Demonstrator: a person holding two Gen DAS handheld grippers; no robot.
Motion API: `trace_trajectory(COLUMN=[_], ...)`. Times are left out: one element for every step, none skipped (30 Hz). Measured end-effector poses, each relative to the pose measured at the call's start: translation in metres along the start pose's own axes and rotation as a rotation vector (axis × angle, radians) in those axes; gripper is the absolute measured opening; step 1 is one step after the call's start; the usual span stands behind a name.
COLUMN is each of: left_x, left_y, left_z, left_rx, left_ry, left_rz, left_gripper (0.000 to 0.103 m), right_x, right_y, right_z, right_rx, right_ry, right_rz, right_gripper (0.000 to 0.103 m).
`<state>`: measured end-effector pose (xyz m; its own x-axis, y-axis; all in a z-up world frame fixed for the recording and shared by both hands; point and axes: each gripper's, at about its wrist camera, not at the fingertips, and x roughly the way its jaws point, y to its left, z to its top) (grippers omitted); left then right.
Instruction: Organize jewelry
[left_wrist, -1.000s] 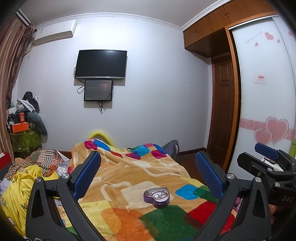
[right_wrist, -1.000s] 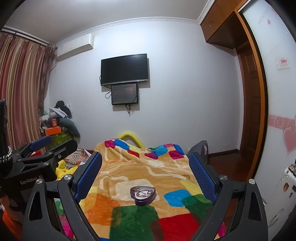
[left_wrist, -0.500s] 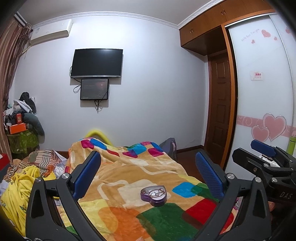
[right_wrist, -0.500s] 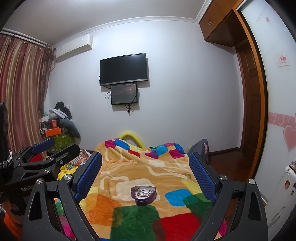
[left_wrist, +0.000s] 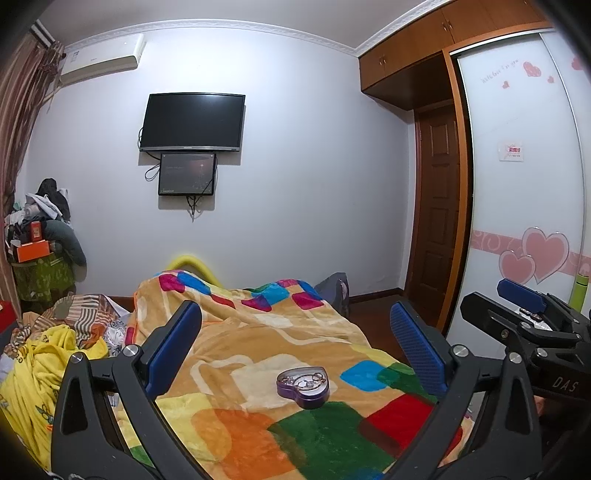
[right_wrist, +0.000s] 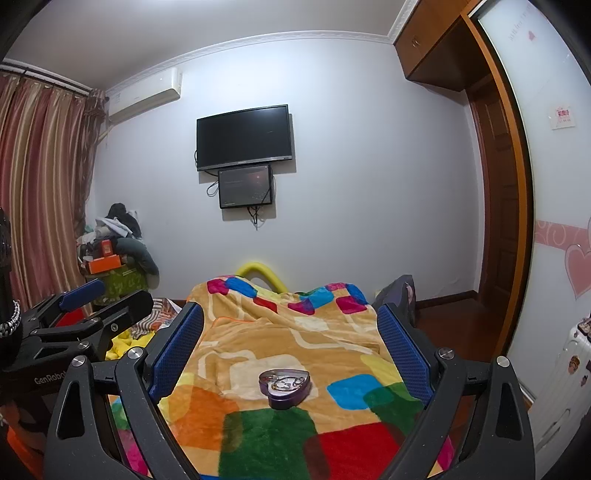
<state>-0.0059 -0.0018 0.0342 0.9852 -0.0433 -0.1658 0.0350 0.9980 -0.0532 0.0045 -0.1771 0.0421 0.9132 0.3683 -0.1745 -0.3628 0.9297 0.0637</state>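
Note:
A purple heart-shaped jewelry box (left_wrist: 303, 382) lies open on the colourful patchwork blanket (left_wrist: 258, 343), with chains and small jewelry inside. It also shows in the right wrist view (right_wrist: 284, 384). My left gripper (left_wrist: 295, 343) is open and empty, held above the bed with the box ahead between its blue fingers. My right gripper (right_wrist: 290, 343) is open and empty, also facing the box from a short distance. Each gripper shows at the edge of the other's view, the right gripper (left_wrist: 524, 314) and the left gripper (right_wrist: 85, 306).
Crumpled yellow and striped bedding (left_wrist: 48, 350) lies left of the blanket. A cluttered stand with clothes and an orange box (left_wrist: 33, 251) is at the far left. A wall TV (left_wrist: 192, 122), wooden door (left_wrist: 439, 218) and wardrobe panel with pink hearts (left_wrist: 532, 254) lie beyond.
Both grippers have shifted only slightly; the left view panned a little right and down. The box stays in place and both grippers stay open.

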Motion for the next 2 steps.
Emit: trace_trajectory(left_x=[0.0004,0.0014], left_y=[0.0001,0.0000], left_z=[-0.0001,-0.0001], left_rx=[-0.001,-0.003], left_ry=[0.001,0.003], left_rz=[-0.001,-0.001], left_gripper=[0.103,0.103], right_x=[0.0003,0.0007], right_y=[-0.0004,-0.0002], right_z=[-0.0004,-0.0002], right_rx=[0.000,0.000], right_ry=[0.001,0.003], right_rz=[0.001,0.002], right_gripper=[0.094,0.094])
